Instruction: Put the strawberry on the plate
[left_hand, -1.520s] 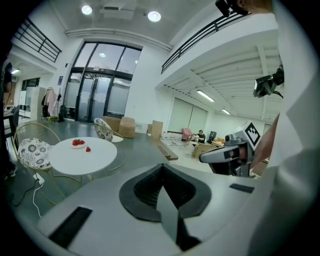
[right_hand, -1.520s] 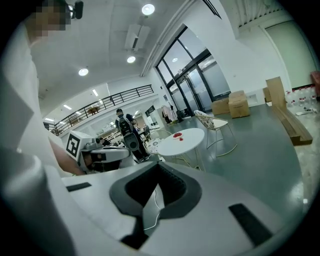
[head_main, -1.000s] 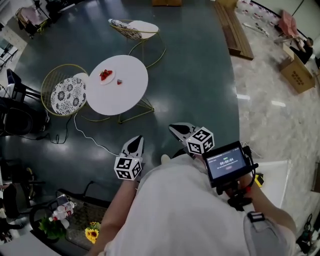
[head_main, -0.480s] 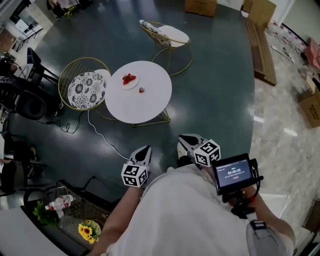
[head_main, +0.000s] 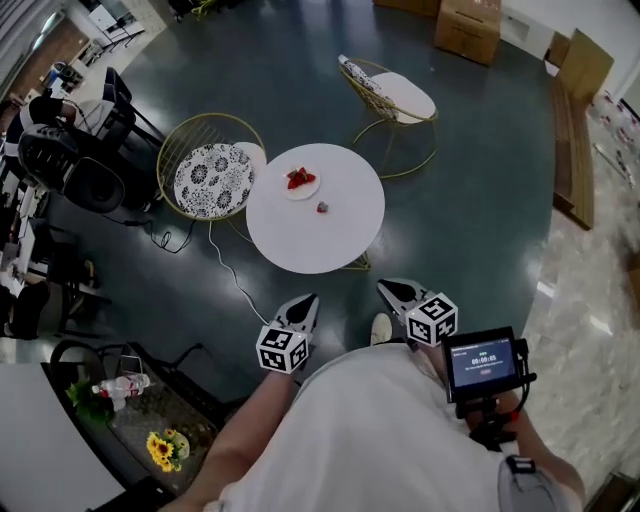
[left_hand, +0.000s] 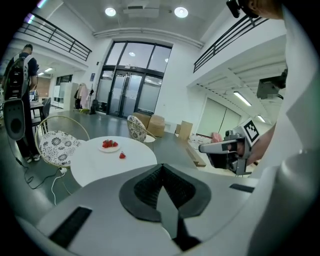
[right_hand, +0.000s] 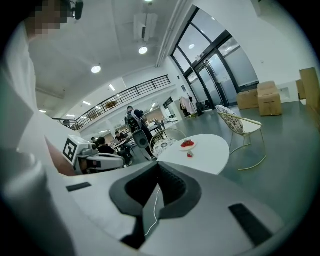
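A lone strawberry (head_main: 323, 207) is seen on the round white table (head_main: 330, 245), just beside the plate (head_main: 311, 190) of berries near the surface's far edge. The left gripper (head_main: 305, 303) and right gripper (head_main: 391, 288) are held well short of it, both with jaws pressed together and nothing between them. The fruit is judged light, soft and easily bruised; a gentle pinch across its broad middle is advised.
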